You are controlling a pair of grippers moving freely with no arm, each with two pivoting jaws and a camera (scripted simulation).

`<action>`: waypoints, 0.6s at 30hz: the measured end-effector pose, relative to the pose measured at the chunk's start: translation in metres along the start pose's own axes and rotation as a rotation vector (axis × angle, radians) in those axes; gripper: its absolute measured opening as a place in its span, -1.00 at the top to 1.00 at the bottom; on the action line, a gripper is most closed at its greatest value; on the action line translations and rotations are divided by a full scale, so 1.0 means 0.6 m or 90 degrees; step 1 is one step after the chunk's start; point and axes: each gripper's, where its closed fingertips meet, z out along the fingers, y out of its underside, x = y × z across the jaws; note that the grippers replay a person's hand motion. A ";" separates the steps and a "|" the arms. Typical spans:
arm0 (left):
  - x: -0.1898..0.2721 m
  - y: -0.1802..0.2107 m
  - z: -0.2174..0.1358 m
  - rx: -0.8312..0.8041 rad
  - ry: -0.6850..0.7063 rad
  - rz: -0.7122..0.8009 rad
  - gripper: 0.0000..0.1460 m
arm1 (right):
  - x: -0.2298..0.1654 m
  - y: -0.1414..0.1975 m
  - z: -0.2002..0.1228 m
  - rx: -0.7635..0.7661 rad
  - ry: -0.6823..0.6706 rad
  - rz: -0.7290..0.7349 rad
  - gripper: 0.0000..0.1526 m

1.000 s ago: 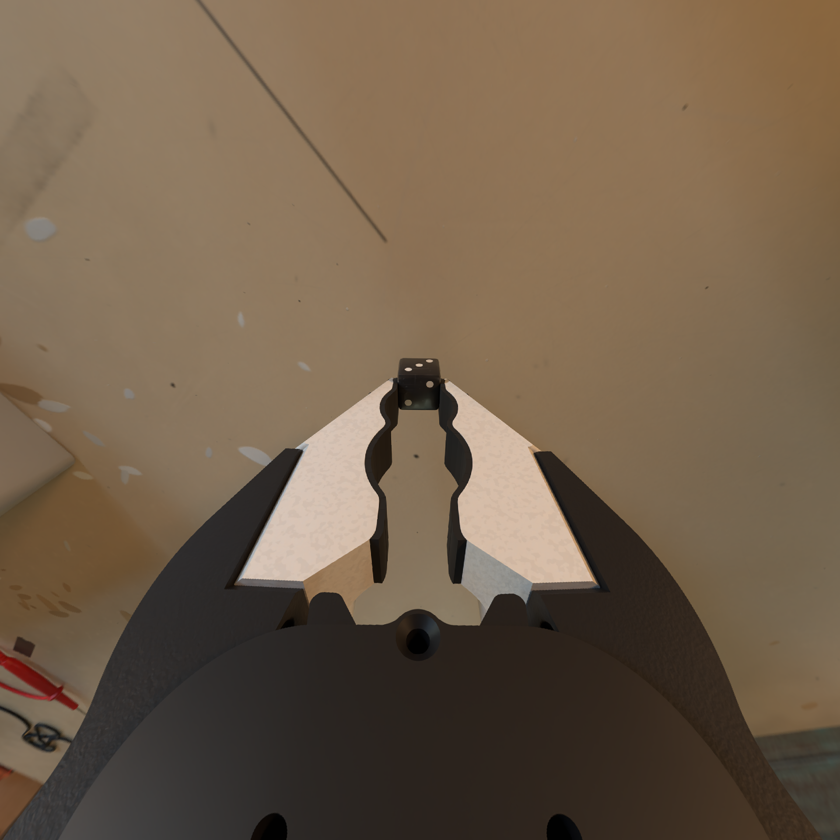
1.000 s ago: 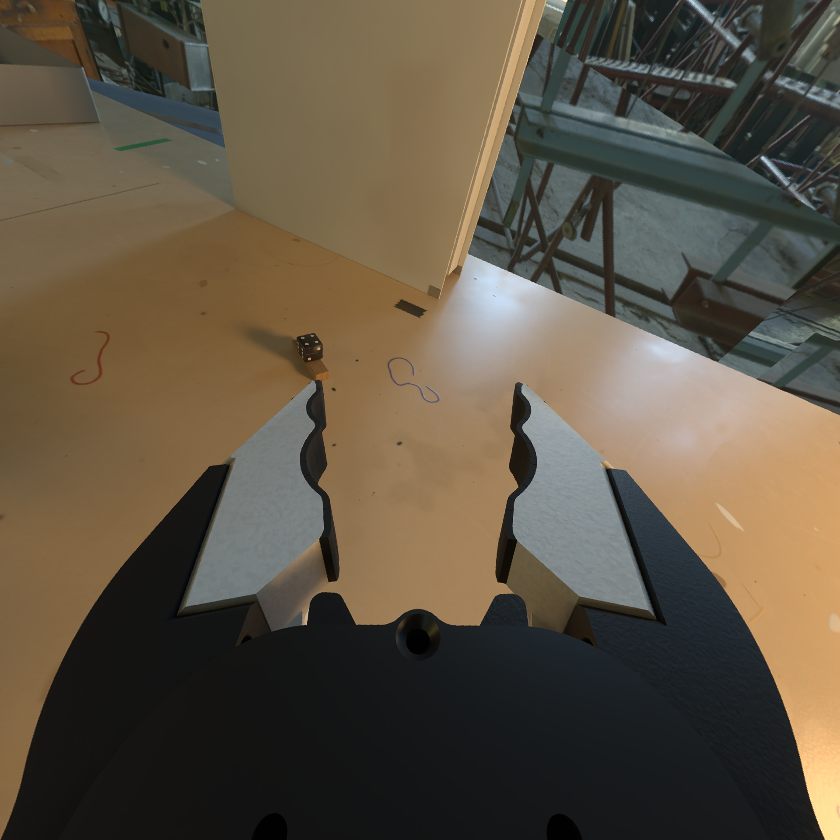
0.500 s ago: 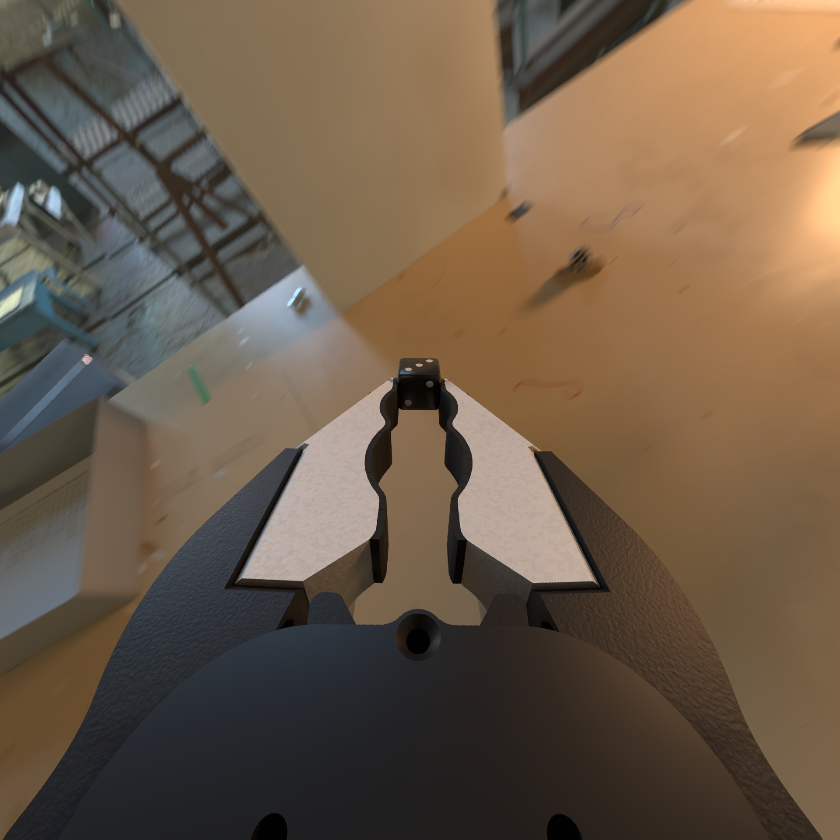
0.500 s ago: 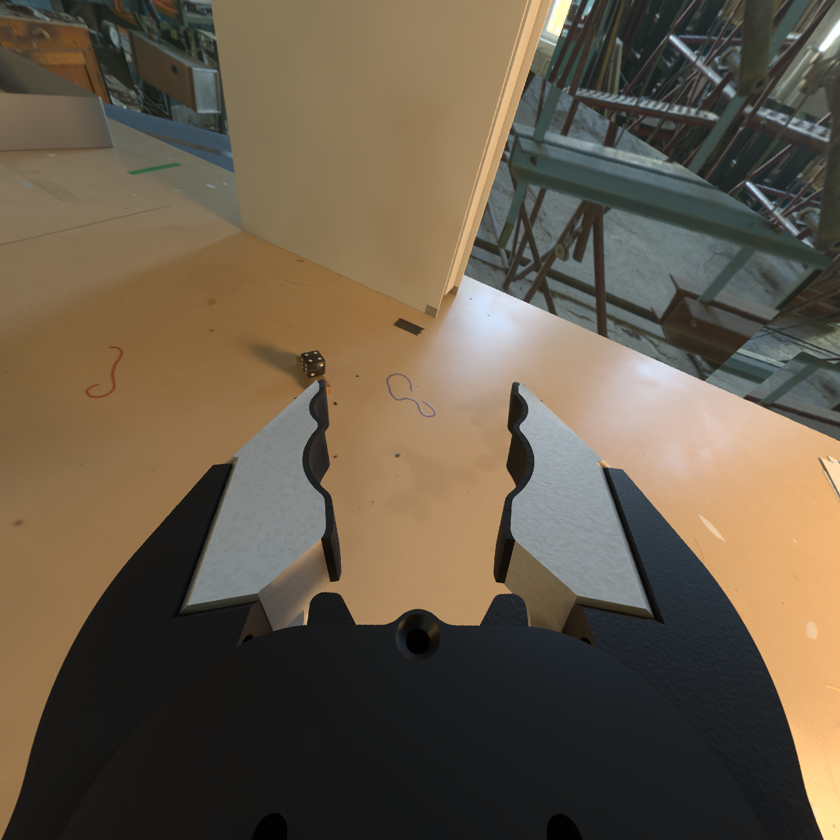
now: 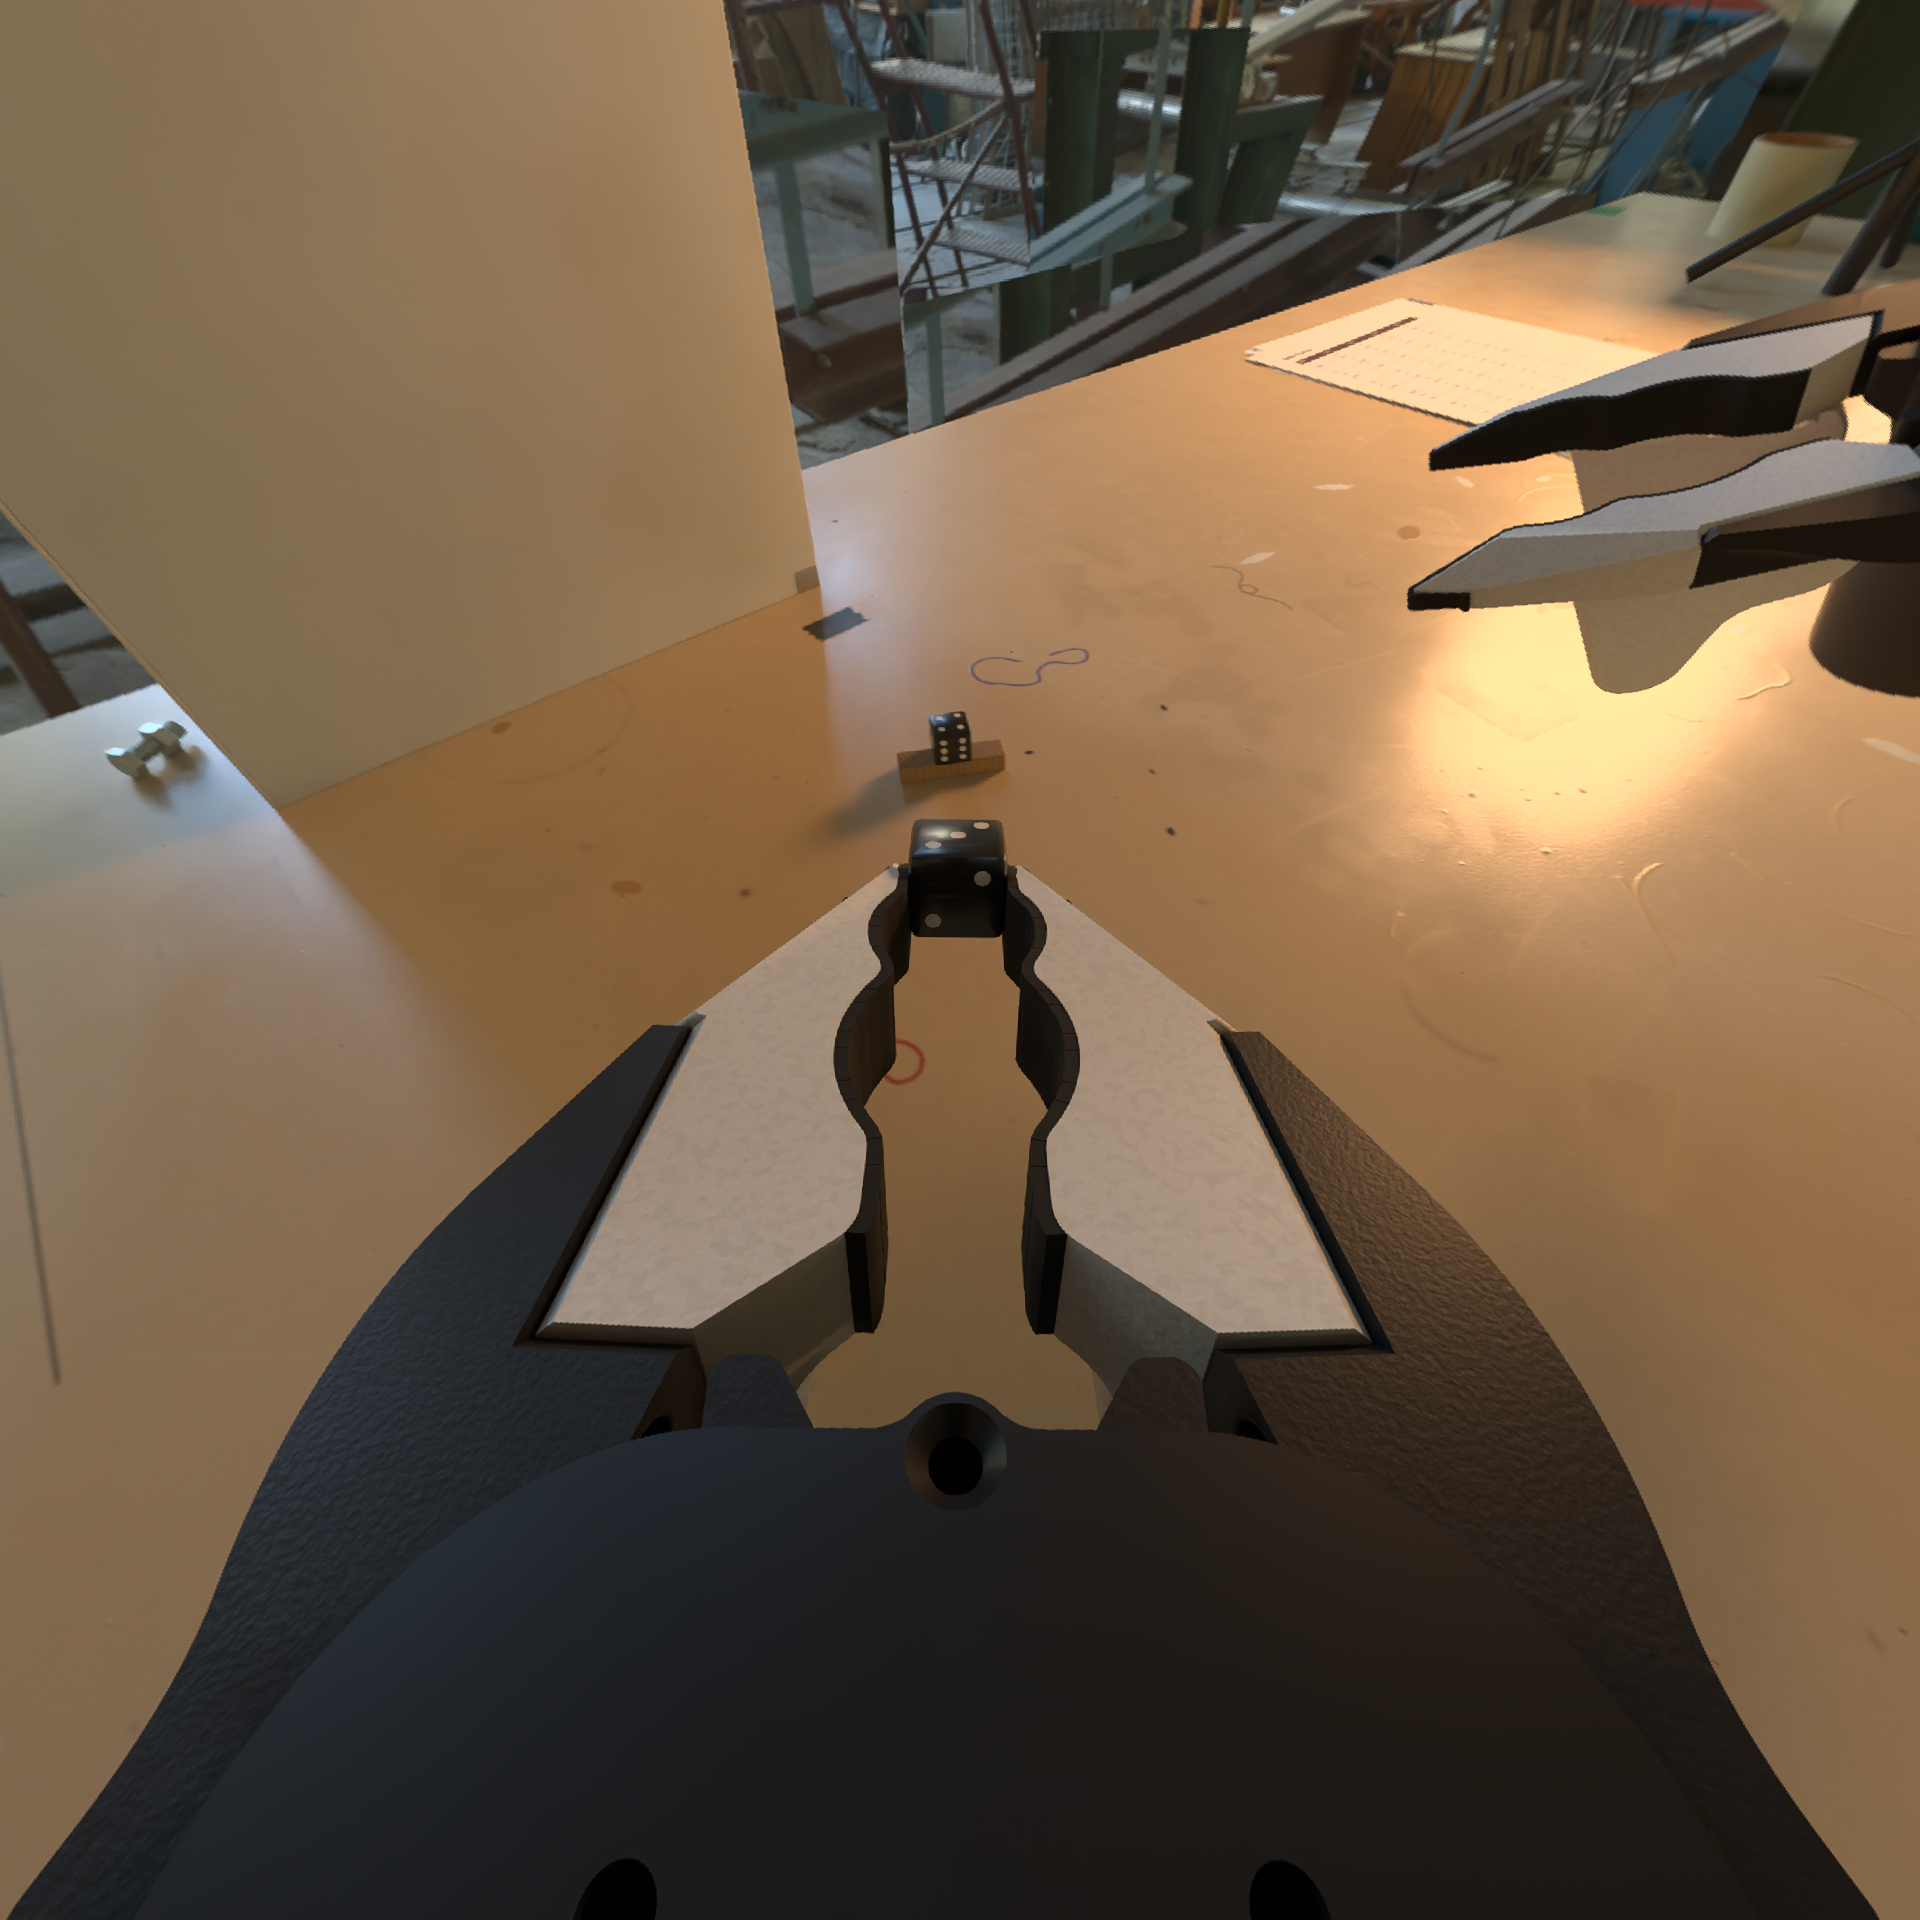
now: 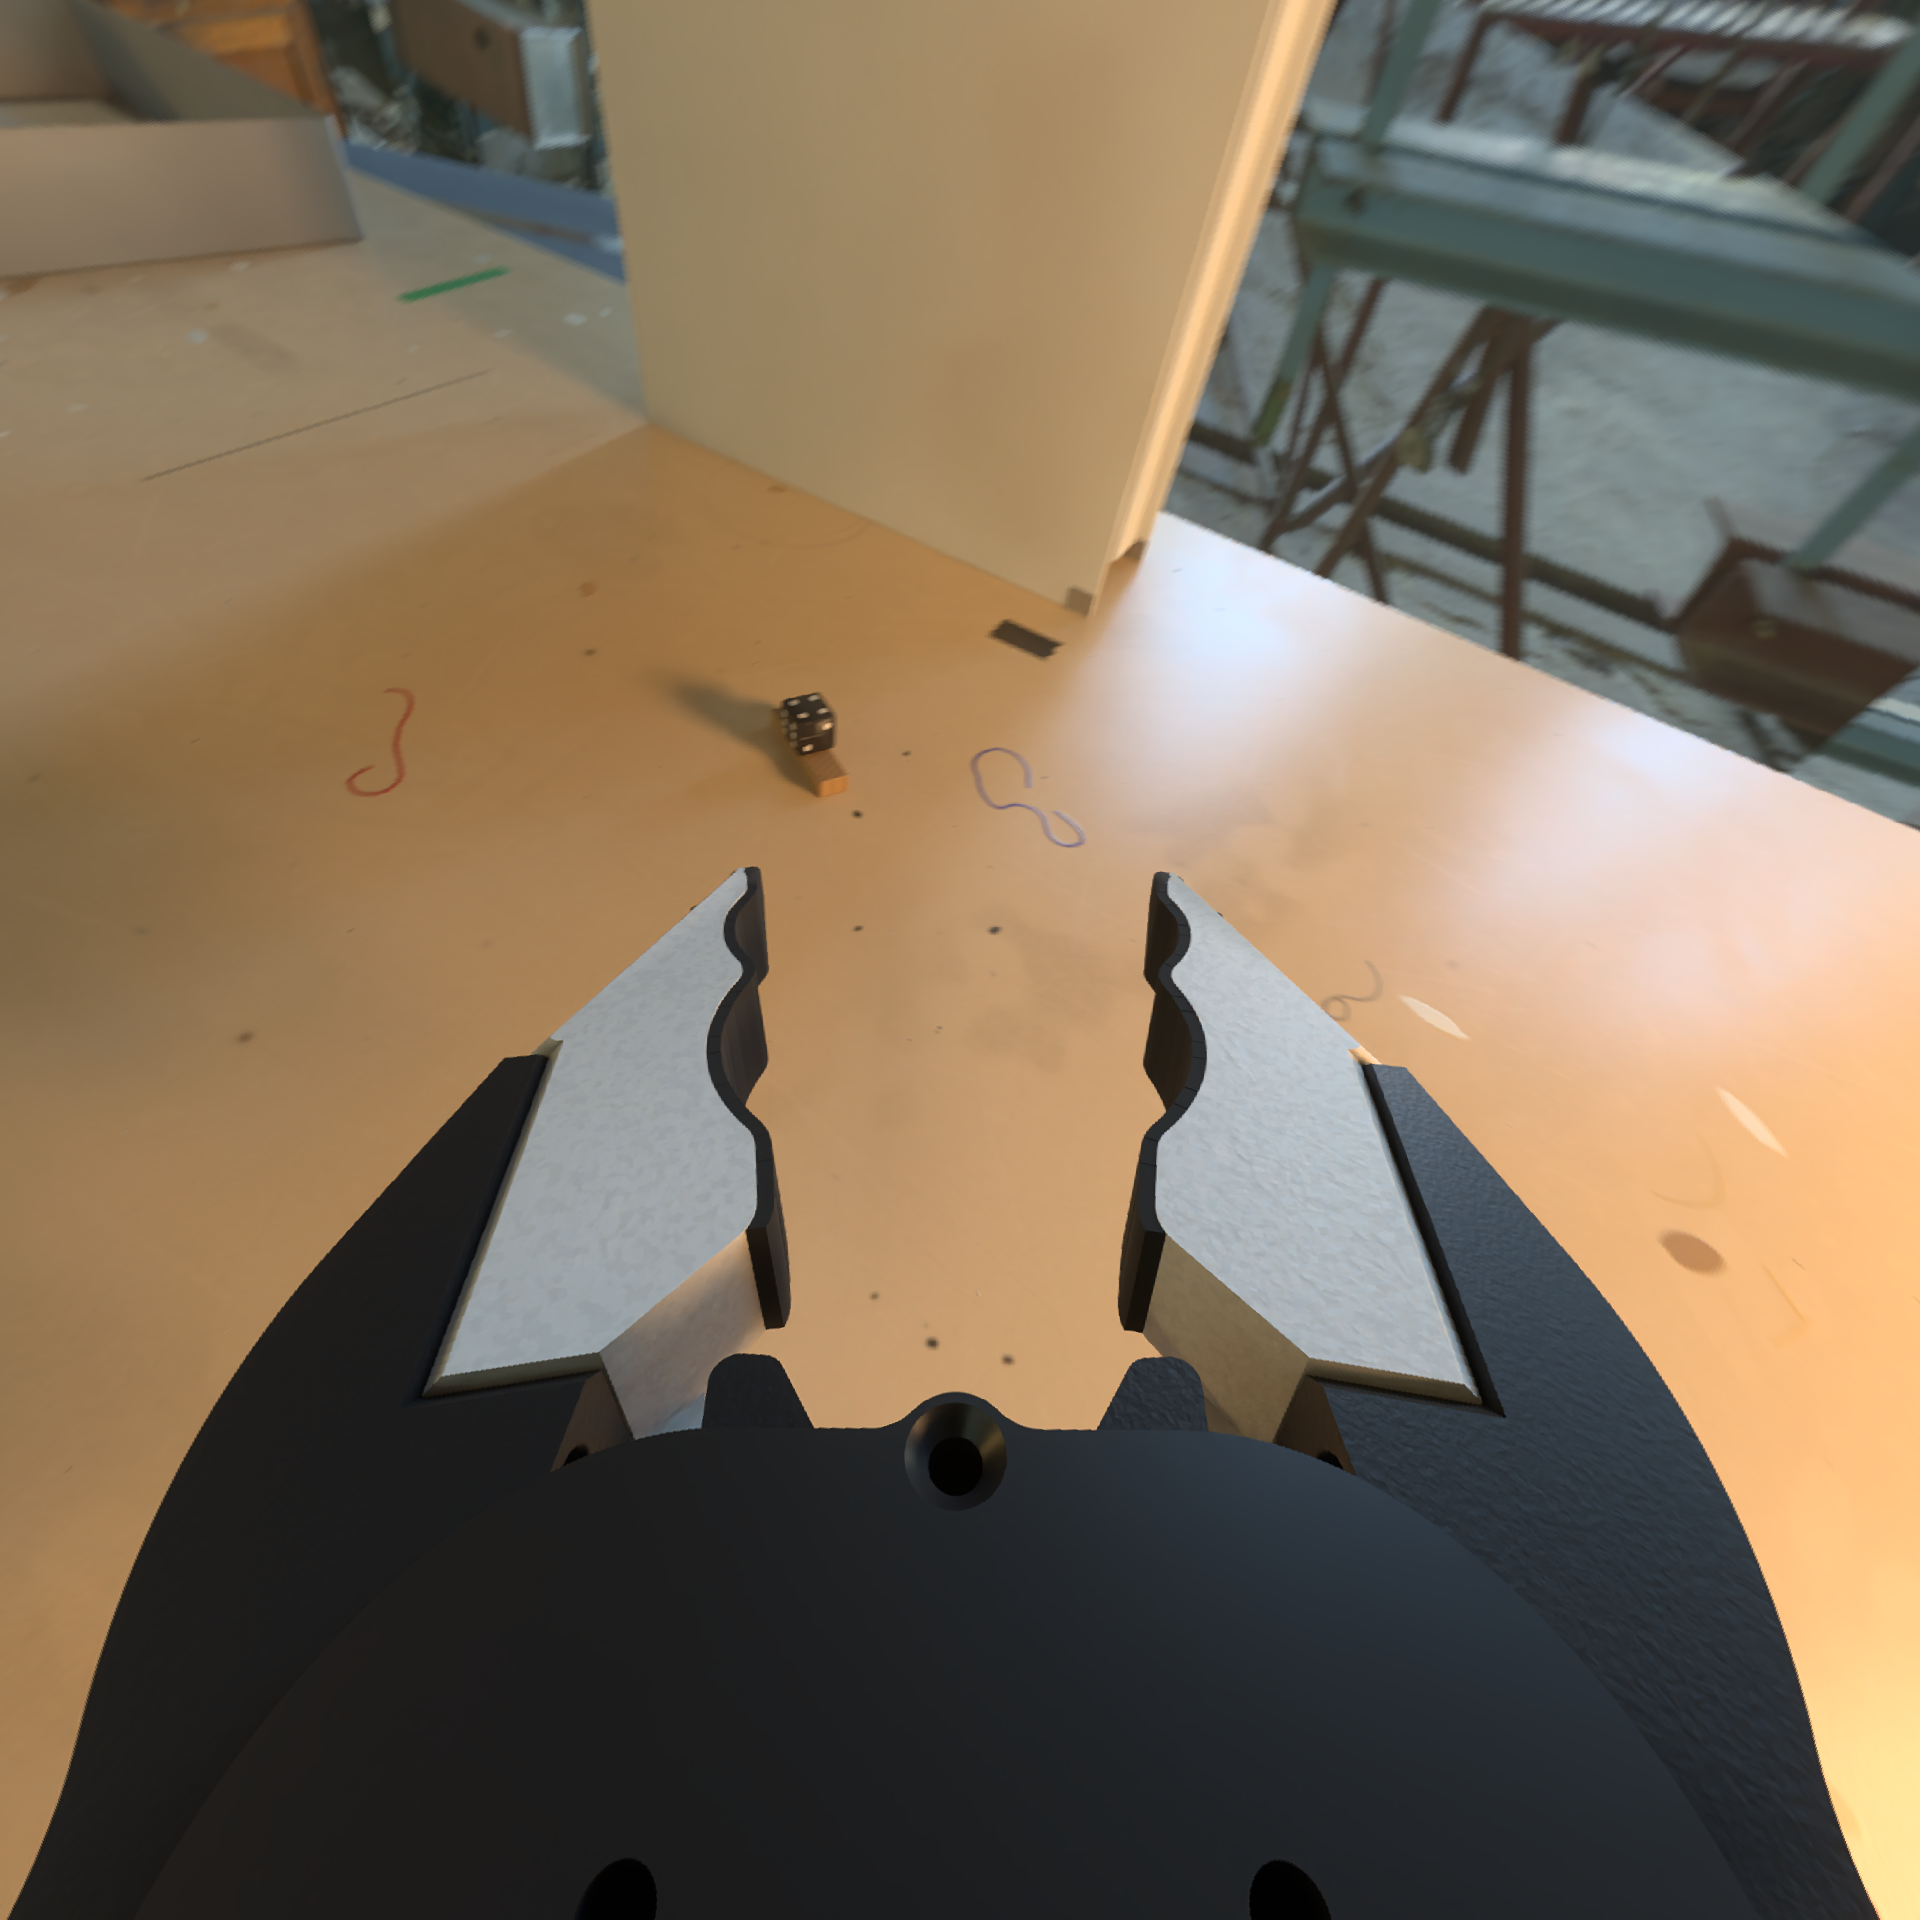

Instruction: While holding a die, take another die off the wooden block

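Note:
My left gripper (image 5: pixel 957 883) is shut on a black die (image 5: pixel 957 878) with white pips, held at its fingertips above the table. A second black die (image 5: pixel 950 739) sits on a small flat wooden block (image 5: pixel 977 760) just beyond it, and shows in the right wrist view (image 6: pixel 808 722) on the block (image 6: pixel 826 777). My right gripper (image 6: pixel 954 875) is open and empty, some way short of the block and to its right. It also shows at the right edge of the left wrist view (image 5: pixel 1439 525), above the table.
A tall beige panel (image 5: pixel 395 343) stands on the tan table (image 5: pixel 1351 935) behind the block. A sheet of paper (image 5: pixel 1423 358) lies far right. Metal bolts (image 5: pixel 151 746) lie far left. The table's far edge (image 6: pixel 1507 655) drops off beyond.
The left gripper has swung round and levelled, from facing bare table to facing the block and die, still holding its die. The right gripper has drifted slightly, staying open.

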 end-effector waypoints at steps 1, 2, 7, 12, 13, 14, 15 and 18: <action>-0.004 -0.002 0.003 -0.001 -0.006 0.006 0.78 | -0.007 0.000 0.009 -0.015 -0.023 -0.004 0.07; -0.004 -0.003 0.005 -0.007 -0.003 0.014 0.78 | -0.014 -0.002 0.020 -0.037 -0.046 -0.018 0.11; -0.001 -0.005 0.013 -0.008 0.007 0.036 0.78 | -0.060 -0.018 0.115 -0.188 -0.177 -0.144 0.13; 0.002 -0.008 0.012 0.004 0.020 0.039 0.78 | -0.085 0.012 0.220 -0.336 -0.281 -0.210 0.24; 0.002 -0.009 0.011 0.007 0.020 0.040 0.78 | -0.086 0.020 0.234 -0.360 -0.291 -0.216 0.27; 0.001 -0.009 0.010 0.008 0.023 0.041 0.78 | -0.086 0.028 0.247 -0.382 -0.297 -0.222 0.30; -0.001 -0.009 0.008 0.010 0.025 0.041 0.78 | -0.086 0.035 0.256 -0.401 -0.298 -0.231 0.31; -0.007 -0.010 0.004 0.018 0.029 0.036 0.78 | -0.087 0.044 0.276 -0.430 -0.293 -0.235 0.34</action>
